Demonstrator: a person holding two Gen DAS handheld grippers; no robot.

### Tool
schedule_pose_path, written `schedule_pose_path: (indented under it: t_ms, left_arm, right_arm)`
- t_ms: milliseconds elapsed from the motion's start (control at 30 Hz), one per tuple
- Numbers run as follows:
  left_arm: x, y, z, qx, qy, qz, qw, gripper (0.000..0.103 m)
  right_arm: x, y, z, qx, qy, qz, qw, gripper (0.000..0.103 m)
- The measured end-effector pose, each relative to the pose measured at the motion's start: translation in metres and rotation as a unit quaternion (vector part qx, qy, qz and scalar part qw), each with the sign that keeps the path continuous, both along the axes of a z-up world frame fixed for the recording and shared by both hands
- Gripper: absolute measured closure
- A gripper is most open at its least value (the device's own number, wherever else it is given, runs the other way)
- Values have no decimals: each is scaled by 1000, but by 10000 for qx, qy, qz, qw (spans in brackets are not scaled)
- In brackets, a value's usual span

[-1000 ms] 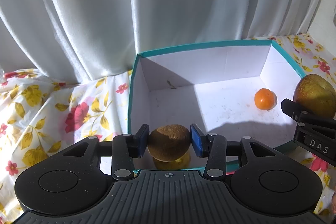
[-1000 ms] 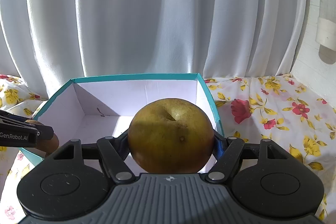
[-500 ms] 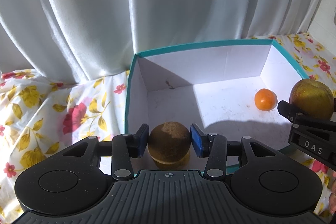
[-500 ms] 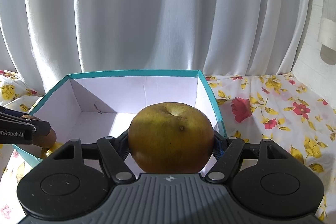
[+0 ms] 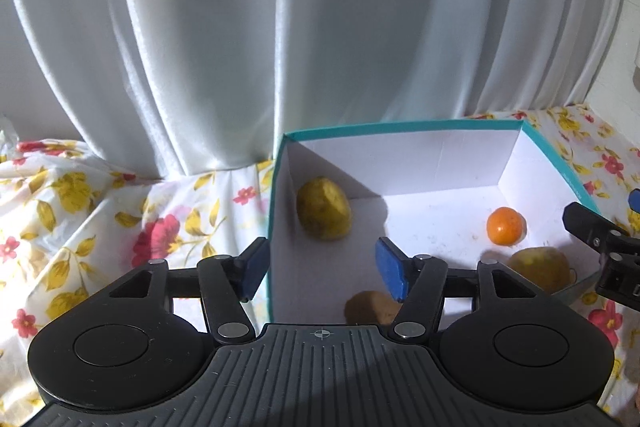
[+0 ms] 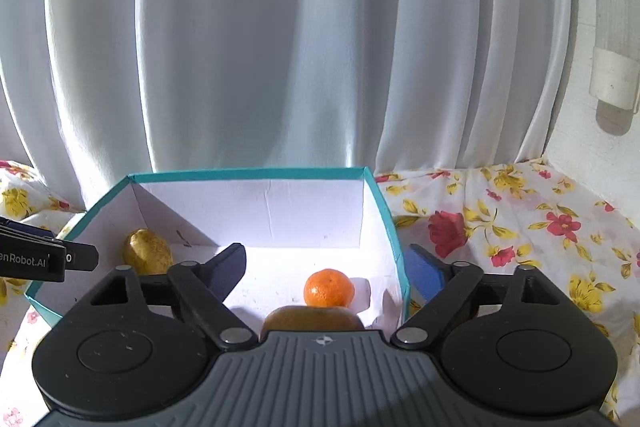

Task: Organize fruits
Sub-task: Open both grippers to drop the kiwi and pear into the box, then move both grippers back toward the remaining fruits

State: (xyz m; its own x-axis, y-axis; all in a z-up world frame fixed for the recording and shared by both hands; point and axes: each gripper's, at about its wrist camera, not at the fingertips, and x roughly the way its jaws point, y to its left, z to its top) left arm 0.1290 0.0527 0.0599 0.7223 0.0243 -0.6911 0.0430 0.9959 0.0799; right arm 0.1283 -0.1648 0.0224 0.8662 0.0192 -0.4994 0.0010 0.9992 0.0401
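Observation:
A teal-rimmed white box [image 5: 400,127] [image 6: 248,173] holds several fruits. An orange [image 5: 505,225] [image 6: 329,287] lies near its right wall. A yellow fruit [image 5: 323,209] [image 6: 147,251] lies at the back left. A brown kiwi [image 5: 372,307] lies just below my open, empty left gripper [image 5: 322,269]. A large brown pear [image 5: 540,269] [image 6: 312,319] lies on the box floor below my open, empty right gripper [image 6: 332,269], which also shows at the right edge of the left wrist view [image 5: 600,251].
A floral cloth [image 5: 100,211] [image 6: 520,227] covers the surface around the box. White curtains [image 5: 280,27] hang close behind. A white wall with a pipe [image 6: 616,67] is at the right.
Both grippers have opened. The kiwi dropped from the left one and the pear from the right one; both now lie in the box. Both grippers have risen.

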Motion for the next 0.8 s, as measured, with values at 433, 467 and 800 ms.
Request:
schedule_pose_path:
  t_ms: [433, 467, 800]
  left_arm:
    - [-74, 21, -27, -127, 62, -77, 9999, 28]
    - [-79, 21, -31, -84, 81, -90, 9999, 28]
    - [-114, 12, -55, 67, 396, -400, 9984, 27]
  right_arm:
    - [-73, 5, -1, 160, -702, 448, 9964, 0]
    - [-75, 8, -4, 82, -515, 528, 9972, 0]
    - [-100, 28, -34, -213, 437, 572, 9972, 0]
